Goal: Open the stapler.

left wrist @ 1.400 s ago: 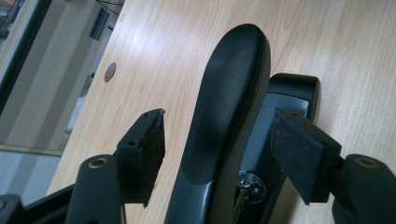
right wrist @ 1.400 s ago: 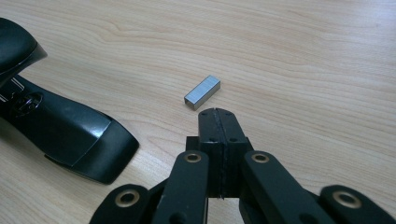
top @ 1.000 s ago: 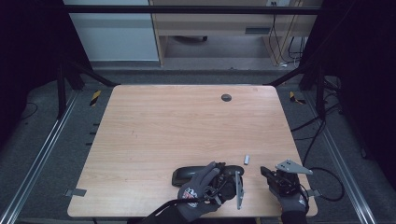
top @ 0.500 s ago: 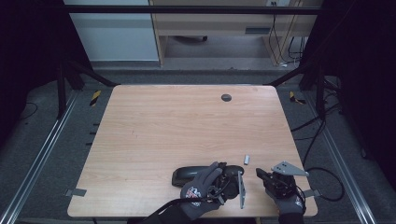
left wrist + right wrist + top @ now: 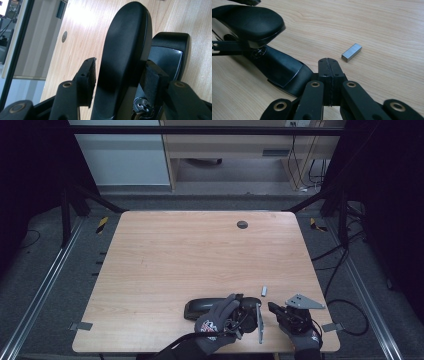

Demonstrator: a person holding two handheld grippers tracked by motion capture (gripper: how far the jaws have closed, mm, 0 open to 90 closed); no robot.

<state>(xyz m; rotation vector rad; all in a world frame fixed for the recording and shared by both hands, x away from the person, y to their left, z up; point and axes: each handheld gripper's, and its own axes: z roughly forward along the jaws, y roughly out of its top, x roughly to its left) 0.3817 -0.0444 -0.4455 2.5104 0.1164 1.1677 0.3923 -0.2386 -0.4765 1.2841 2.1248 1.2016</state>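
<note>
A black stapler (image 5: 200,307) lies near the table's front edge, its top arm (image 5: 125,50) lifted off its base (image 5: 170,55). My left gripper (image 5: 120,77), rolled on its side, has just been closing its jaws on that top arm, and both pads now meet its sides. Just right of the stapler's hinge end, my right gripper (image 5: 329,61) is shut with nothing between its pads and rests low over the wood. A small silver strip of staples (image 5: 352,52) lies on the table just beyond the right gripper (image 5: 272,309).
The wooden table (image 5: 200,255) stretches bare beyond the stapler, with a round dark grommet (image 5: 242,224) near its far edge. The front edge runs close under both gloved hands. Metal rails and cables lie on the floor on both sides.
The left gripper's jaws have narrowed onto the stapler's top arm. Both hands stay almost where they were, and the staple strip has not moved.
</note>
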